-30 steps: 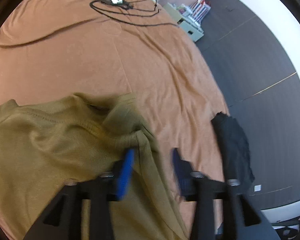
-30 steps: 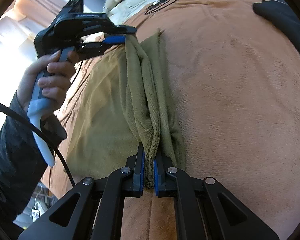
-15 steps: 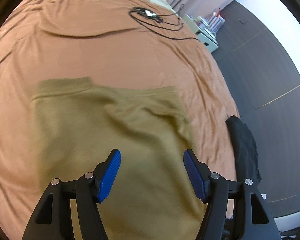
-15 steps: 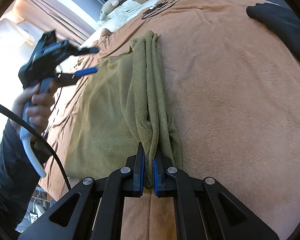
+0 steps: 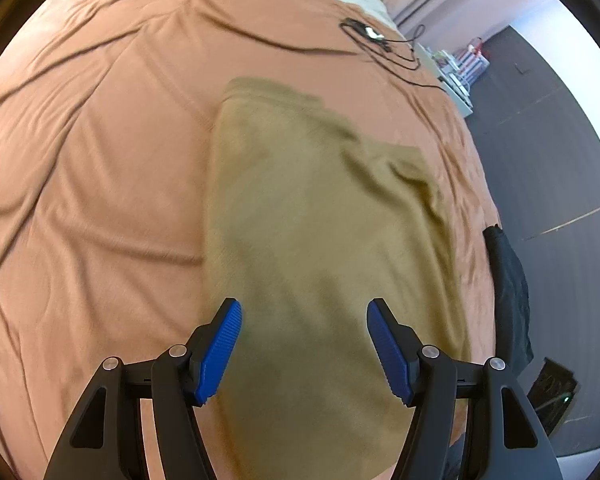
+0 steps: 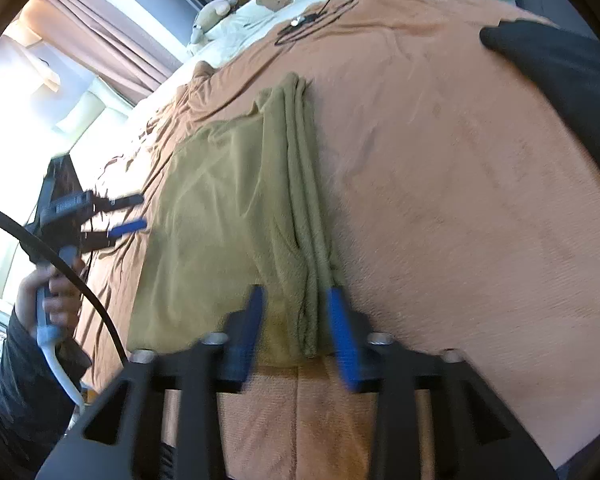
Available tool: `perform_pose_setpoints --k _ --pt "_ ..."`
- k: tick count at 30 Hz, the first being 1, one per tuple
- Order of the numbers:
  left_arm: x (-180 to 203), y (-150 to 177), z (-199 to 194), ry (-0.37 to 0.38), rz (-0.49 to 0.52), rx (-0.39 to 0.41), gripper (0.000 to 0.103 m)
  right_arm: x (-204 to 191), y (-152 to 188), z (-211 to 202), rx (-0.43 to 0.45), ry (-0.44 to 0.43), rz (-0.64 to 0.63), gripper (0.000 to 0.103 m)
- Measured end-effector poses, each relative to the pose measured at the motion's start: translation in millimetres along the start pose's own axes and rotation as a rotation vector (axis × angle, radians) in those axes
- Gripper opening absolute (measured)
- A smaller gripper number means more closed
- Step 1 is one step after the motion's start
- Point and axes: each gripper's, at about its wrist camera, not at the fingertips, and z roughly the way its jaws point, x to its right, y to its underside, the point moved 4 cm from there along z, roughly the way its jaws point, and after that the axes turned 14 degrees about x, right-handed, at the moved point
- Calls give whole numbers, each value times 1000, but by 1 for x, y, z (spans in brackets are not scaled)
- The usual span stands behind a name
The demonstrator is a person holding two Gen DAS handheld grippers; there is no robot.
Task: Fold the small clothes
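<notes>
- The olive garment is lying flat on the orange bedspread, with one side gathered into a bunched fold along its right edge in the right wrist view.
- The right gripper has just been opening; its jaws are standing apart astride the end of that fold, and the pads are no longer pressing on it.
- The left gripper is hovering over the garment's opposite side, jaws wide and holding nothing.
- Risk, as judged: the released fold is sitting rumpled rather than flat, so it could be slumping open or creasing unevenly if not smoothed before the next fold.
- Risk, as judged: a pad catching the bedspread with the cloth would be dragging the whole garment askew.
- A black garment is lying near the bed's edge, well apart from the work.
- A black cable is trailing across the far bedspread, clear of the garment.
- Nothing is obstructing either gripper.
</notes>
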Motion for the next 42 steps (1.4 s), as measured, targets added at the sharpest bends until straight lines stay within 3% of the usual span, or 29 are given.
perform_pose_setpoints --k 7,12,21,30,35,37,39,42 --pt "-26 32 -12 12 -75 -18 67 3 0 7 -7 -10 3 48" --pt "-34 50 -19 36 -120 -28 66 8 2 23 -40 -17 19 42" --pt "-35 81 -27 96 -180 -71 51 17 -7 36 -65 -48 49 31" --pt "-34 111 -39 132 -213 -104 46 31 -5 33 -82 -70 73 30" --pt "-33 114 -36 150 -235 -84 46 30 -5 35 -97 -77 50 30" --pt "-35 113 -36 163 -249 -70 38 28 -6 37 -101 -75 39 26" --pt "-41 114 -34 142 -261 -67 19 25 -7 39 -106 -74 28 20" --pt "-44 114 -36 147 -274 -63 11 20 -7 40 -110 -68 17 15"
